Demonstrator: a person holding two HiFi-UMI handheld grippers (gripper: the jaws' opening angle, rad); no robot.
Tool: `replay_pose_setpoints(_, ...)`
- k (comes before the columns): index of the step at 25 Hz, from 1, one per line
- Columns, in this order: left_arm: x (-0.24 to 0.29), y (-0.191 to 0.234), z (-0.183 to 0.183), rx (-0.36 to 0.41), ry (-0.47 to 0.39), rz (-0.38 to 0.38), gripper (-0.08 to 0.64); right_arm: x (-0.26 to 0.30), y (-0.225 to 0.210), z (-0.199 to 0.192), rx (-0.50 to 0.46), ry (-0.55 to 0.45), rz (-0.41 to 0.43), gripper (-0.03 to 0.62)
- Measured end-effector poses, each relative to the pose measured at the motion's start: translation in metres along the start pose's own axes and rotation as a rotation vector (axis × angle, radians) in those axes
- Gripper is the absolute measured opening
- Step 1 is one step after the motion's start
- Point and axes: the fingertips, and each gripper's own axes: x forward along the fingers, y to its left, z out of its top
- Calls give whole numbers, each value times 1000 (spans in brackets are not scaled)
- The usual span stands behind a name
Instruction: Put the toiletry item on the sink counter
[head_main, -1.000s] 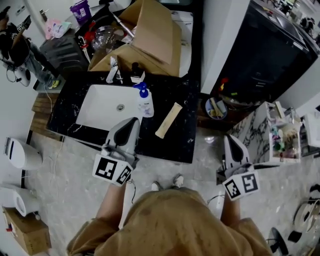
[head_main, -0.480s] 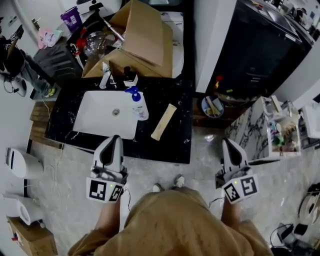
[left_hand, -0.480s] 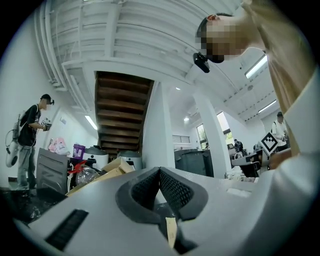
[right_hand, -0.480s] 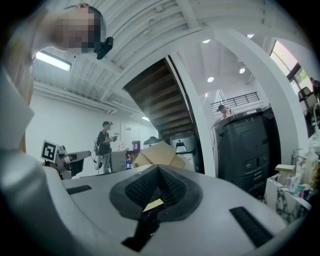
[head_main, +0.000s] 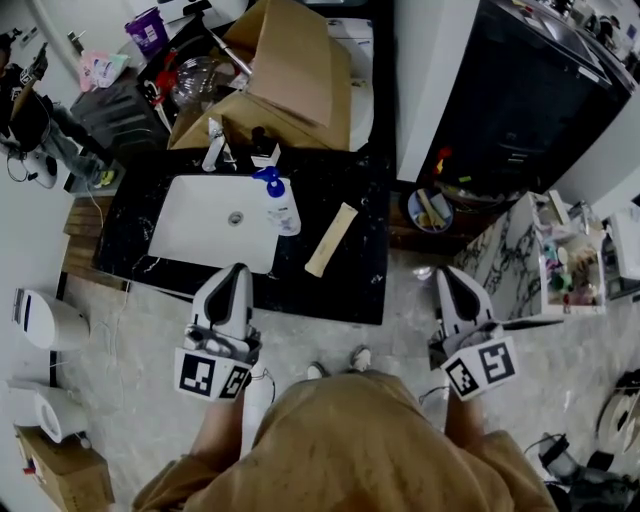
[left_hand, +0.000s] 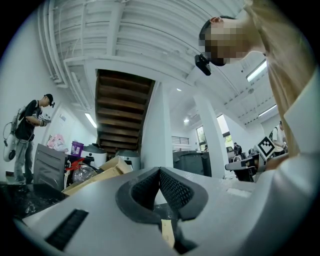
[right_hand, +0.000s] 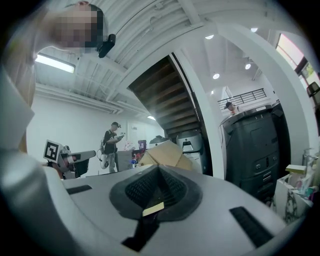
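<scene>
Spanning the upper middle of the head view, the black table (head_main: 350, 270) has an open cardboard box (head_main: 290, 70) at its back and a white sink (head_main: 200, 225) set in its left part. The left gripper (head_main: 236, 270) is held at the table's near edge, just in front of the sink. Its fingers (left_hand: 175, 192) are pressed together with nothing between them. The right gripper (head_main: 447, 272) hangs over the floor, well to the right of the table. Its fingers (right_hand: 140, 187) also meet tip to tip and are empty. A pump bottle (head_main: 281, 205) with a blue head stands upright on the table, just beside the sink's right rim. A beige stick (head_main: 331, 239) lies flat near it, to its right.
</scene>
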Motion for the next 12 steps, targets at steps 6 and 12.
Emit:
replay_pose_setpoints(6,0,2,4,10,-4,12,3,7,2,-1,4,8,21,3)
replay_pose_setpoints(12,0,3,3,11,-4,18,4,12,2,-2,9,4,31,3)
